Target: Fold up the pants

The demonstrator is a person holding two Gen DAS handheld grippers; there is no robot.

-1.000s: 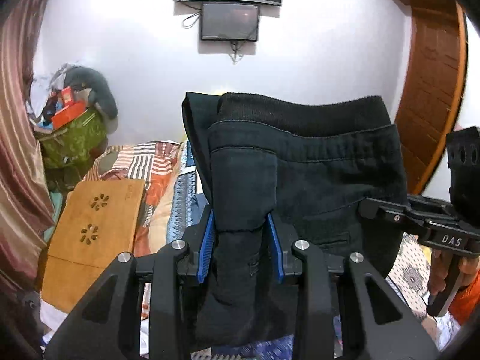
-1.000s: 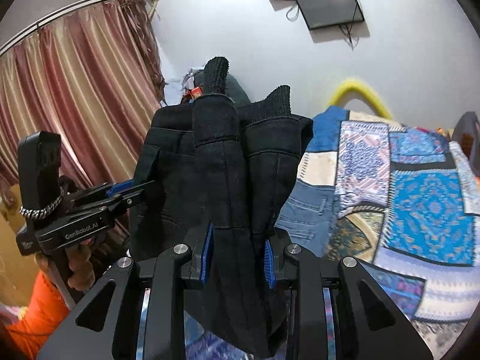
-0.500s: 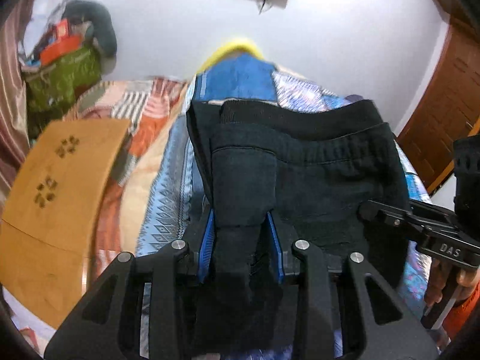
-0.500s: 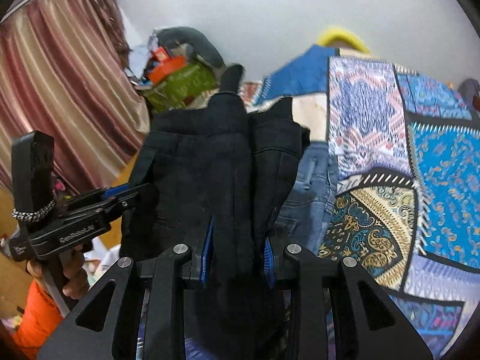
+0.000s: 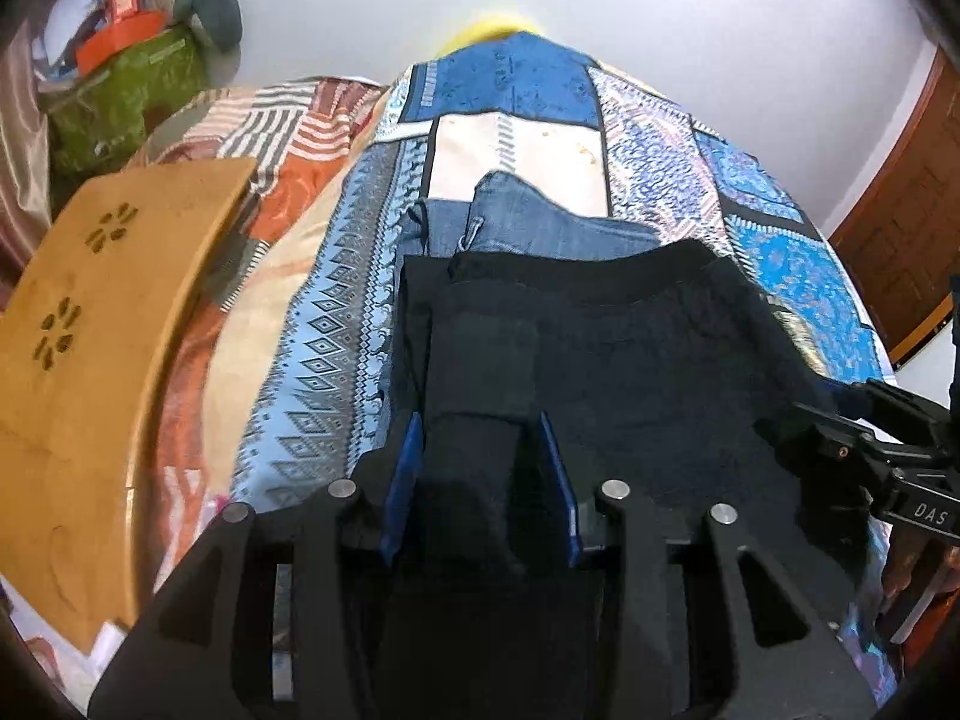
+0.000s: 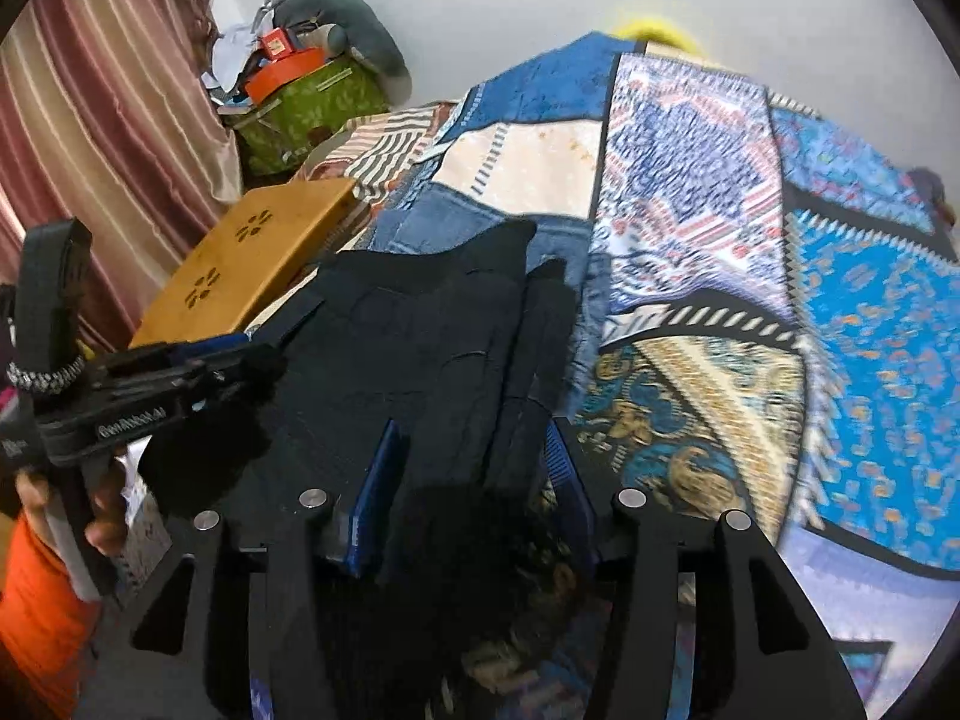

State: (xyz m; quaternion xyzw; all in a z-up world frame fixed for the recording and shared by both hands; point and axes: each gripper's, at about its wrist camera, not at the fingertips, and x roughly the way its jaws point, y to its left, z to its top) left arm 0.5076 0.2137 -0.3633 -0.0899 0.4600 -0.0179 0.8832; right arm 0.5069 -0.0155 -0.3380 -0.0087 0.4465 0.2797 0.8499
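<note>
Patchwork bedspread (image 5: 516, 144) beneath everything. Black pants (image 5: 630, 360) held over its near end, partly covering folded blue jeans (image 5: 540, 228). Wooden lap table (image 5: 102, 312) left of the bedspread. Left gripper (image 5: 480, 450) clamped on a pants fold; right gripper (image 6: 468, 462) likewise clenched on bunched pants fabric.

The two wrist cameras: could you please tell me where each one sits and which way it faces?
Left wrist: sits on the left gripper, facing along its fingers over the black pants down the patchwork bedspread; right gripper at right.
Right wrist: sits on the right gripper, facing likewise; left gripper and hand at left.
Shared: pants, blue jeans, wooden board.
</note>
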